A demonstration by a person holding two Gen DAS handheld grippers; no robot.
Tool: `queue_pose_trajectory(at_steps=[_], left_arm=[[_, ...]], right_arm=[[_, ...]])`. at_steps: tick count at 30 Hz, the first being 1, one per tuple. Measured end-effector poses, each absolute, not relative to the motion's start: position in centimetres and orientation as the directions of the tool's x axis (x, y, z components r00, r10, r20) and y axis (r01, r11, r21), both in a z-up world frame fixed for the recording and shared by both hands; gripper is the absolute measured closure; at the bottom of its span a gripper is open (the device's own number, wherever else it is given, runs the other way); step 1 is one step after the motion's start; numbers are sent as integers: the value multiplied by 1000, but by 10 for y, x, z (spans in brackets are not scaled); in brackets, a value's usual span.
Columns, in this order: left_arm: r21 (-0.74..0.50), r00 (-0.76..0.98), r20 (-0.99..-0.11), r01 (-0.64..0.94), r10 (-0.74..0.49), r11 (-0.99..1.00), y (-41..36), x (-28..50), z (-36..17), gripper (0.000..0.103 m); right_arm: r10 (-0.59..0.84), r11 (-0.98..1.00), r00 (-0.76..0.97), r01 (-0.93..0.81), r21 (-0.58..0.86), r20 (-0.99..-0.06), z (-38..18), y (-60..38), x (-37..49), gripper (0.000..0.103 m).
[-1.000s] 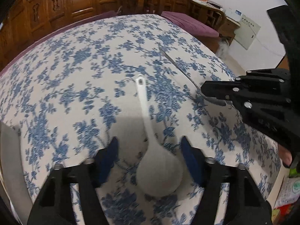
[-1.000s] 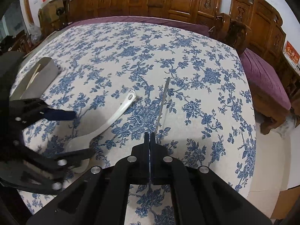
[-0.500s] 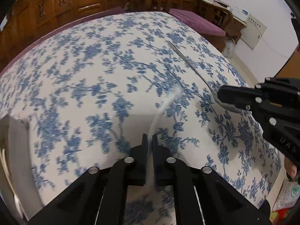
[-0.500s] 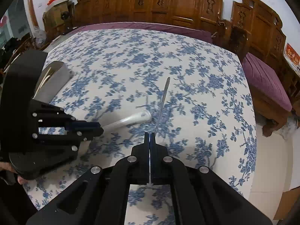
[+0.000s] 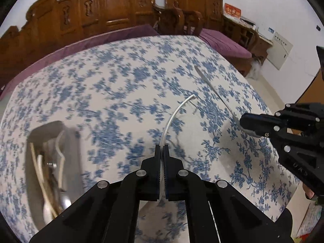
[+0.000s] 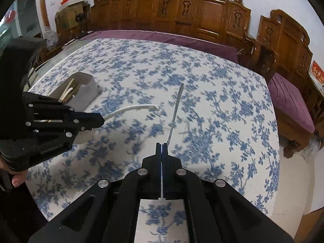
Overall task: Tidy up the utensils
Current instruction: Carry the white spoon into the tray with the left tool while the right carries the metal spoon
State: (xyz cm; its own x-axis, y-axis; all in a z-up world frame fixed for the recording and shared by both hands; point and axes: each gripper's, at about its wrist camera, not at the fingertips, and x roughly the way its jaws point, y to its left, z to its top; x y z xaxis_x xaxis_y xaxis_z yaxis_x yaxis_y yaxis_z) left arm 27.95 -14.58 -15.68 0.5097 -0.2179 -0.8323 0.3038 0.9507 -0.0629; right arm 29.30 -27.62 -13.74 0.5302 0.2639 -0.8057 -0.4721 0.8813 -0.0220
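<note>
**Two utensils lifted, holder waiting on the left**

We are mid-carry. Our left claw (image 5: 161, 148) is clenched on the white spoon (image 5: 174, 114), handle pointing far-right. Our right claw (image 6: 161, 147) grips the metal utensil (image 6: 175, 111), its long axis pointing away. Next we judge each must swing left to the grey holder (image 5: 69, 162) on the surface (image 5: 121, 85) and tip in.

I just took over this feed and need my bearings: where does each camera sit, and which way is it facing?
Left wrist: on the left gripper, looking along its shut fingers and the white spoon across the floral tablecloth; the metal holder lies left, the right gripper enters at right.
Right wrist: on the right gripper, looking along the metal utensil it pinches toward the wooden furniture; the left gripper shows at left.
Shared: both utensils, holder, tablecloth, each other's gripper.
</note>
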Motion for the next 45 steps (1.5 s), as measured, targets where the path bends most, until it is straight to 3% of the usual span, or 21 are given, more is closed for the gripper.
queue_pose_trajectory(at_steps=[18,45], left_arm=[[-57,588,-790,211,-173,976,-52,255,-118,101],[-129,545,-826,65,-143,990,47,271,-174,101]], right_arm=[[305,837,544,-545,-53,-782,-103,-192,275,102],[379,778,470,-628,-1,-797,-122,-106,283,102]])
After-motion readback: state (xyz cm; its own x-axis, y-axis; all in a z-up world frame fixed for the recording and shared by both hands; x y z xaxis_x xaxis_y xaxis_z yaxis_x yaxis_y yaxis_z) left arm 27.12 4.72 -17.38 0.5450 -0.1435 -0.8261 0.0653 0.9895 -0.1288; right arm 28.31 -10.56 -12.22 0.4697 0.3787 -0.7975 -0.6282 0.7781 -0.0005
